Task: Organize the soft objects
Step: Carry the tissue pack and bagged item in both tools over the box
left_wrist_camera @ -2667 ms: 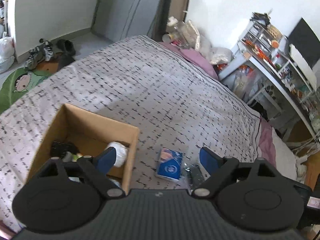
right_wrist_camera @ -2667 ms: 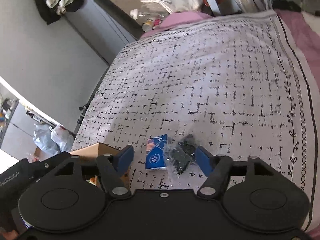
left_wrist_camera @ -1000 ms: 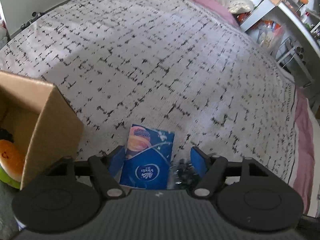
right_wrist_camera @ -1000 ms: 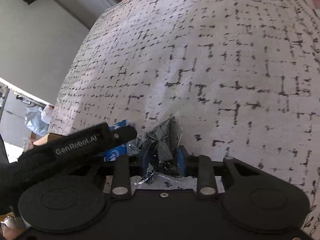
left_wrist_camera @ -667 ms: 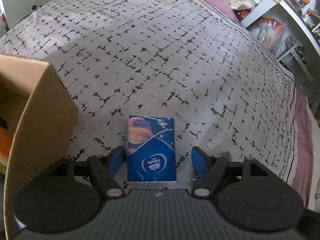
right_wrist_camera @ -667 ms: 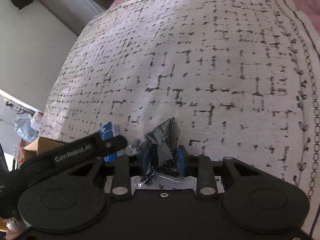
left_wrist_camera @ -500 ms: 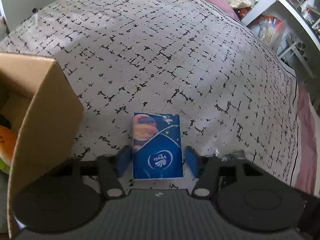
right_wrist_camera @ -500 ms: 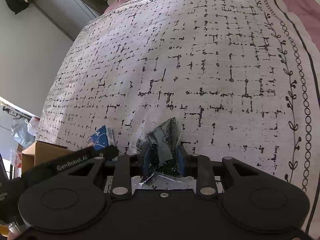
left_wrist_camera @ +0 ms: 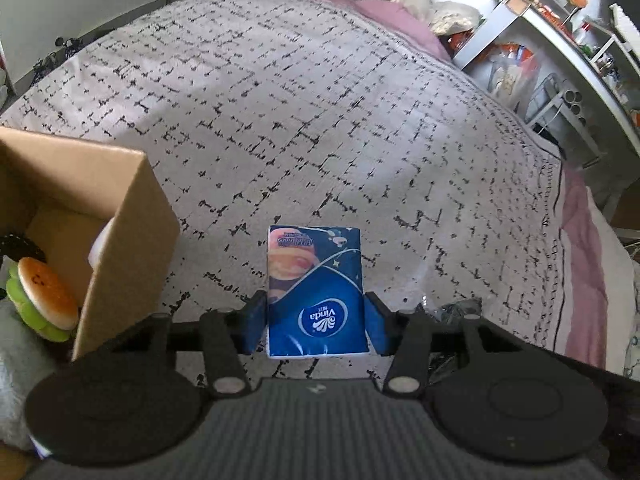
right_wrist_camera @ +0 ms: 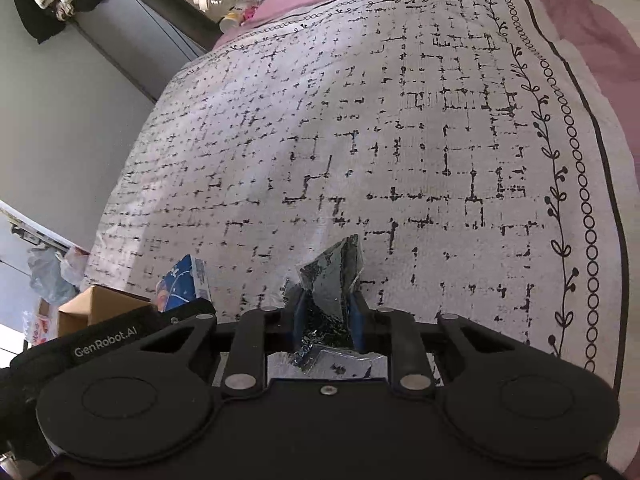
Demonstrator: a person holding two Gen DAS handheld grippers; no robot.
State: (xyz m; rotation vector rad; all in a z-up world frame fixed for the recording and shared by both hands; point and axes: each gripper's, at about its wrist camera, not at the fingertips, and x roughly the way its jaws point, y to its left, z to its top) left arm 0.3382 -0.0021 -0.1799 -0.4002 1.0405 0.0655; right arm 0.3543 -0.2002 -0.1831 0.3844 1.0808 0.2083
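Left gripper (left_wrist_camera: 316, 322) clamped the blue plastic tissue pack (left_wrist_camera: 316, 292) just right of the open brown cardboard box (left_wrist_camera: 120, 240); right gripper (right_wrist_camera: 328, 320), jaws having just closed further, pinched a crinkled dark clear-plastic packet (right_wrist_camera: 332, 280) above the black-patterned white bedspread (right_wrist_camera: 400, 140).

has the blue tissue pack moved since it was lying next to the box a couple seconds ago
Yes. The blue tissue pack is now clamped in the left gripper, up off the bedspread, right of the cardboard box.
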